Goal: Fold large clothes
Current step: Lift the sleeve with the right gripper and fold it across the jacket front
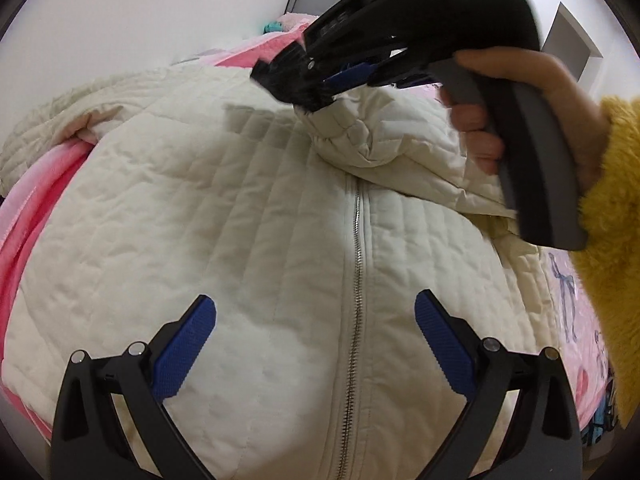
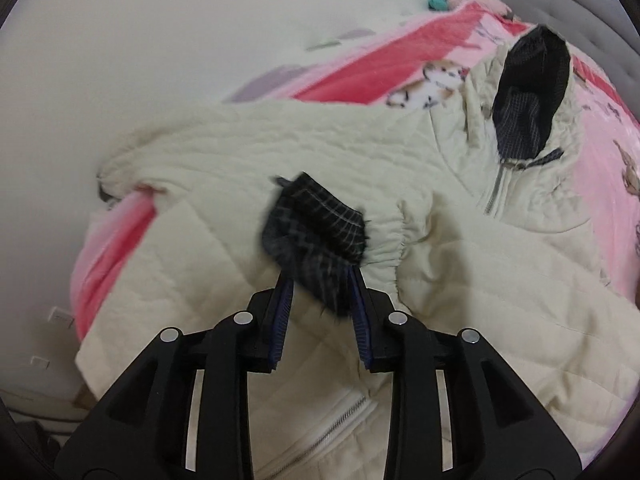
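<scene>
The right tool (image 2: 320,280) pinches the sleeve cuff (image 2: 316,220), laying it across the cream jacket (image 1: 240,220) for folding, while the left tool (image 1: 316,320) hovers spread above the zipper (image 1: 354,300).

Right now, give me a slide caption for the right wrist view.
Right gripper brings the cuff of a cream jacket across its front on a pink bed.

Both views are evenly and softly lit, without glare. Strong fisheye bending and dark vignetted corners are seen at the edges. Motion blur is seen on the dark cuff (image 2: 316,220) at centre frame, and the upper-right hand (image 1: 492,120) is softened.
</scene>
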Available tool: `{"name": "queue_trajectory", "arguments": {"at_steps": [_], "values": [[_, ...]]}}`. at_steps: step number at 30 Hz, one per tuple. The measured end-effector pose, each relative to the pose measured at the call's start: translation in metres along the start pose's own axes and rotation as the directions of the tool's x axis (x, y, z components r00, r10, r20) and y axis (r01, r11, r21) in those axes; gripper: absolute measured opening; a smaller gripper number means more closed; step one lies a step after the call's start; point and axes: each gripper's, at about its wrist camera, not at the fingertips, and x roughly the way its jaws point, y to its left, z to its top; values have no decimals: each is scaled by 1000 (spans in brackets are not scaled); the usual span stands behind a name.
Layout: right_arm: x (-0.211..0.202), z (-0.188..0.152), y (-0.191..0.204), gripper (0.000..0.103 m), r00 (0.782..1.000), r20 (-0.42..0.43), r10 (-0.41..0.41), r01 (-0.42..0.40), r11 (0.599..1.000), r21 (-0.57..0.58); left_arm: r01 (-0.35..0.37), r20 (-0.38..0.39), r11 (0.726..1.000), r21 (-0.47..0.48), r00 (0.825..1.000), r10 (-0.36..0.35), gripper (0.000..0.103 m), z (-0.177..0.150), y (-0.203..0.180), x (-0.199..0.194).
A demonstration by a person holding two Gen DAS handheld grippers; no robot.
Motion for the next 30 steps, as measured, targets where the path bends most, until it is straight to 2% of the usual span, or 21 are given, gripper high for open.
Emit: {"name": "queue_trajectory", "arguments": {"at_steps": [1, 2, 3, 5, 7, 9, 12, 15, 16, 18, 20, 21, 22, 23, 24, 26, 27, 28, 30], "values": [[-9, -1, 1, 29, 1000, 14, 18, -18, 1000, -1, -8, 8, 1000, 1, 1000, 8, 98, 1, -2, -2], [-21, -5, 0, 38, 999, 36, 39, -39, 999, -2, -12, 15, 1000, 0, 1000, 12, 98, -1, -1, -4], [-39, -10, -2, 53, 996, 71, 50, -50, 999, -2, -12, 26, 1000, -9, 1000, 13, 98, -1, -1, -6], [-70, -24, -7, 66, 991, 136, 12, -12, 1000, -3, 18, 49, 999, -47, 999, -15, 98, 11, 4, -4], [-98, -48, -17, 70, 983, 175, -61, 66, 998, -19, 76, 54, 994, -80, 996, -71, 98, 28, 9, 1], [-117, -75, -30, 80, 970, 192, -151, 162, 986, -41, 150, 27, 984, -100, 989, -148, 98, 51, 17, 10], [-141, -135, -56, 81, 926, 238, -292, 325, 939, -112, 231, 3, 962, -145, 972, -233, 98, 91, 26, 34], [-138, -175, -78, 83, 895, 210, -392, 426, 892, -150, 266, -64, 951, -159, 958, -279, 98, 126, 22, 68], [-133, -183, -84, 83, 883, 197, -425, 457, 874, -163, 280, -90, 944, -173, 950, -298, 98, 132, 20, 79], [-125, -199, -93, 82, 854, 187, -486, 517, 835, -187, 256, -137, 942, -219, 947, -289, 98, 137, 16, 97], [-120, -208, -95, 82, 831, 210, -516, 554, 806, -210, 264, -152, 929, -260, 939, -309, 98, 135, 15, 110], [-115, -210, -94, 82, 809, 229, -541, 585, 777, -232, 277, -158, 908, -315, 928, -338, 98, 132, 17, 121], [-108, -213, -92, 81, 781, 247, -573, 624, 730, -279, 282, -167, 890, -358, 918, -359, 98, 128, 19, 127], [-100, -214, -90, 74, 759, 256, -599, 652, 690, -316, 292, -168, 867, -404, 908, -384, 98, 125, 22, 133], [-92, -216, -89, 60, 736, 259, -626, 675, 646, -356, 301, -153, 843, -445, 902, -403, 98, 121, 25, 138], [-74, -218, -90, 51, 681, 271, -680, 719, 550, -426, 310, -114, 823, -477, 906, -407, 98, 117, 30, 140], [-70, -219, -89, 51, 674, 281, -683, 722, 528, -447, 316, -88, 811, -492, 909, -408, 98, 116, 31, 141], [-63, -218, -87, 51, 660, 302, -688, 730, 490, -478, 315, -77, 805, -502, 911, -405, 97, 114, 32, 141], [-52, -217, -86, 28, 655, 301, -693, 720, 451, -528, 306, -47, 793, -527, 921, -387, 90, 114, 33, 142]]}}
